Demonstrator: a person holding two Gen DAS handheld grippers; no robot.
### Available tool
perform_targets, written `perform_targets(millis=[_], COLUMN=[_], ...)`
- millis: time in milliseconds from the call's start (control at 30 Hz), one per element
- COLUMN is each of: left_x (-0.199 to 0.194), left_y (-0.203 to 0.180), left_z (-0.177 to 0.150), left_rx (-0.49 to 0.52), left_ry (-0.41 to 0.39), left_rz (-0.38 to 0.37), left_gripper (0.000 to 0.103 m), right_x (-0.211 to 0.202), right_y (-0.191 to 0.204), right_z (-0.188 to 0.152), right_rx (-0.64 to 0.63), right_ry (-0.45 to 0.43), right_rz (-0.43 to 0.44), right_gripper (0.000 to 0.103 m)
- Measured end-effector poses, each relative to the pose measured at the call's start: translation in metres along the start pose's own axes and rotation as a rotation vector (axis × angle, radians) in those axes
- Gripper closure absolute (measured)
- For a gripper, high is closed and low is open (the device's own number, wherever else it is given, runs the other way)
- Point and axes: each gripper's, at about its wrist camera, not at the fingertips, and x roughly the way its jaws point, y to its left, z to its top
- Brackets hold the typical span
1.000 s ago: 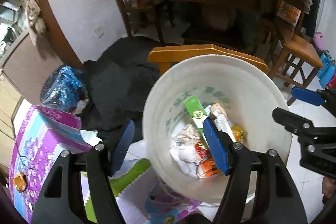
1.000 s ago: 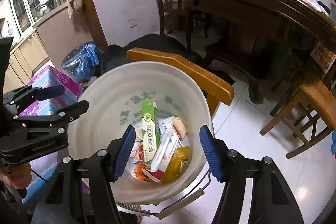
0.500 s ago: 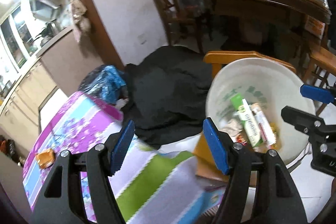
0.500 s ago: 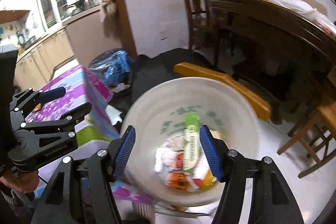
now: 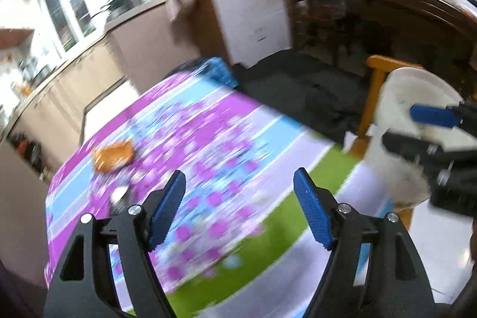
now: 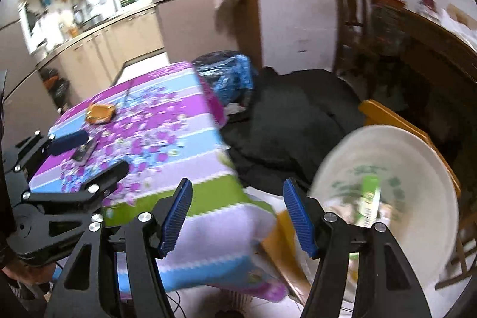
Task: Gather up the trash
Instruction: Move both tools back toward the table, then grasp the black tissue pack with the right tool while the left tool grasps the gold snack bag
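Note:
A white bucket (image 6: 384, 192) with a green box and wrappers inside stands at the right of the right wrist view; its rim (image 5: 417, 85) also shows at the right edge of the left wrist view. An orange wrapper (image 5: 113, 158) (image 6: 100, 113) lies on the purple, blue and green flowered tablecloth (image 5: 208, 139) (image 6: 167, 121). My left gripper (image 5: 240, 210) hangs over the cloth, its jaws opening with nothing between them. My right gripper (image 6: 237, 216) is open and empty, between the table's corner and the bucket. Each gripper also appears in the other's view, the right gripper (image 5: 429, 133) and the left gripper (image 6: 86, 154).
A small dark object (image 6: 83, 152) lies on the cloth near the left gripper. A blue plastic bag (image 6: 229, 73) and a black cloth heap (image 6: 292, 115) lie beyond the table. A wooden chair (image 6: 387, 115) stands behind the bucket, a dark wooden table (image 5: 402, 14) further back, kitchen cabinets (image 6: 104, 49) at left.
Both grippers have swung left, away from above the bucket toward the flowered table. The bucket has slid to the right of both views. The left jaws stand a little wider.

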Motion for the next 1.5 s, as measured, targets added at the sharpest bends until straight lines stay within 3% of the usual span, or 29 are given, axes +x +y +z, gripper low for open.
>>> perform_targets(millis=[233, 367, 500, 567, 700, 800, 867, 933, 967, 1100, 1167, 1300, 1433, 1500], left_x=[0.007, -0.008, -0.019, -0.025, -0.03, -0.025, -0.018, -0.011, -0.007, 0.01, 0.022, 0.053, 0.09, 0.106], left_y=[0.109, 0.172, 0.235, 0.26, 0.292, 0.295, 0.297, 0.297, 0.297, 0.291, 0.288, 0.283, 0.284, 0.286], left_z=[-0.062, -0.092, -0.114, -0.124, -0.139, -0.141, -0.14, -0.136, -0.133, -0.11, -0.092, -0.057, -0.014, 0.005], left_rx=[-0.21, -0.375, -0.541, -0.613, -0.705, -0.698, -0.677, -0.651, -0.633, -0.518, -0.444, -0.294, -0.145, -0.111], left_ry=[0.103, 0.107, 0.102, 0.097, 0.092, 0.105, 0.111, 0.113, 0.113, 0.109, 0.095, 0.06, 0.002, -0.037], left_rz=[0.157, 0.263, 0.395, 0.427, 0.454, 0.446, 0.434, 0.418, 0.406, 0.329, 0.267, 0.108, 0.063, 0.021], left_gripper=[0.03, 0.03, 0.03, 0.029, 0.027, 0.027, 0.027, 0.027, 0.027, 0.022, 0.021, 0.018, 0.015, 0.008], right_x=[0.04, 0.065, 0.093, 0.111, 0.149, 0.172, 0.173, 0.173, 0.171, 0.168, 0.165, 0.153, 0.136, 0.127], right_y=[0.082, 0.156, 0.22, 0.251, 0.288, 0.308, 0.316, 0.318, 0.318, 0.301, 0.283, 0.245, 0.21, 0.192], right_z=[0.016, 0.025, 0.03, 0.03, 0.028, 0.024, 0.021, 0.017, 0.016, 0.015, 0.014, 0.011, 0.0, -0.005], right_rx=[-0.139, -0.228, -0.215, -0.191, -0.128, -0.122, -0.151, -0.163, -0.172, -0.16, -0.125, -0.098, -0.078, -0.054], right_ry=[0.025, 0.037, 0.044, 0.08, 0.146, 0.176, 0.145, 0.128, 0.109, 0.092, 0.089, 0.072, 0.074, 0.094], right_rz=[0.144, 0.292, 0.362, 0.349, 0.231, 0.123, 0.071, 0.037, 0.027, 0.033, 0.074, 0.138, 0.197, 0.219], right_gripper=[0.039, 0.037, 0.03, 0.029, 0.029, 0.029, 0.029, 0.038, 0.05, 0.072, 0.077, 0.079, 0.079, 0.079])
